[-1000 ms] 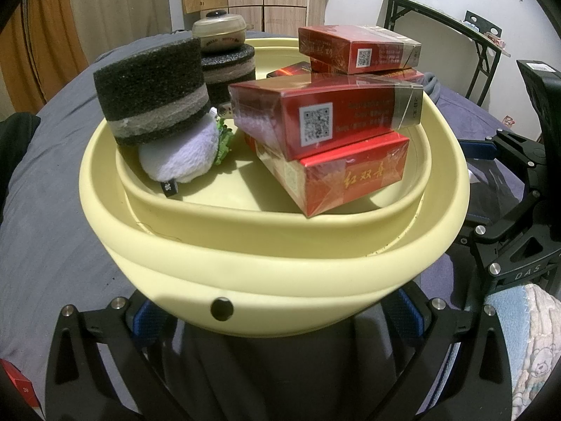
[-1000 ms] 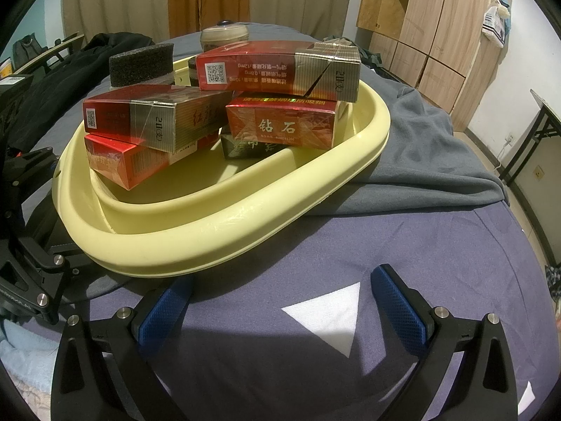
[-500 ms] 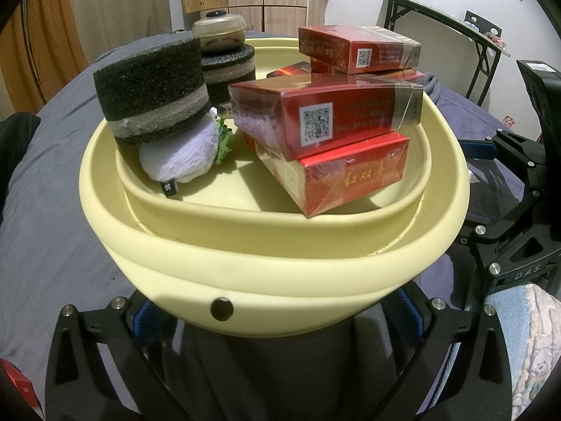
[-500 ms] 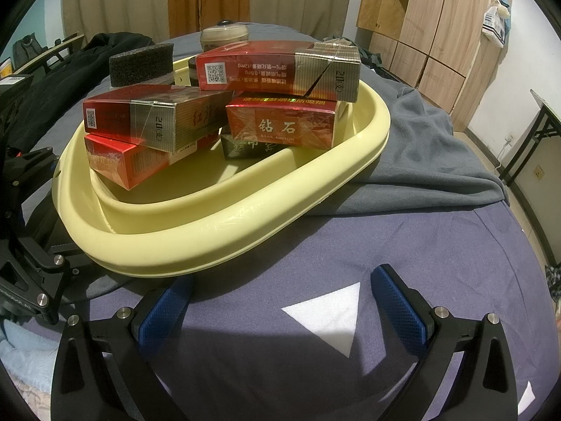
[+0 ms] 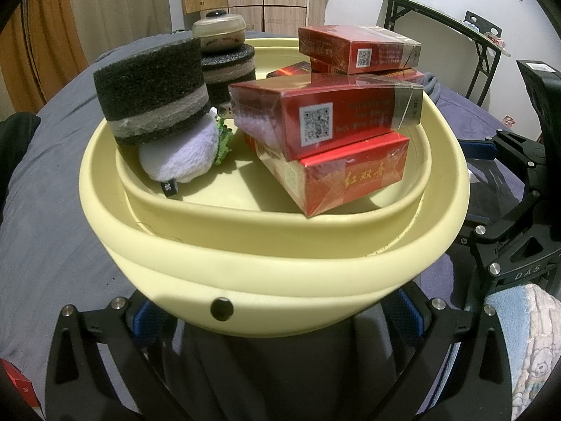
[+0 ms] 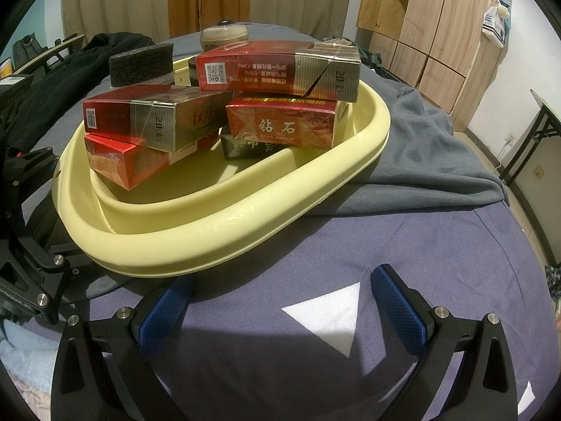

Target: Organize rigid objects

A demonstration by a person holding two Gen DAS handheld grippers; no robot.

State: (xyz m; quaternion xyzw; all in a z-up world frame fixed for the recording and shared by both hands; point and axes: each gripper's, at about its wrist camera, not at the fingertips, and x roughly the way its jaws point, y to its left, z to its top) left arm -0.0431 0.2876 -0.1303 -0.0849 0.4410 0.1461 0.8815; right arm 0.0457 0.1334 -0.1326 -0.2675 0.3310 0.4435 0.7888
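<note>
Meanwhile hovering with both grippers' jaws spread, left gripper [image 5: 277, 319] under yellow basin [image 5: 280, 273], right gripper [image 6: 280, 298] at its five o'clock.

left gripper [image 5: 277, 319]: jaws spread wide, one blue-padded finger [image 5: 149, 317] on each side of the near wall of the yellow basin [image 5: 280, 270]; the pads sit partly hidden under its rim, so contact cannot be confirmed, probably none. right gripper [image 6: 278, 301]: jaws wide apart, nothing between them, held low just short of the basin's side rim, blue pads [image 6: 396, 303] clear of it. each gripper's black frame shows at the edge of the other's view, both on the near side of the basin.
</note>
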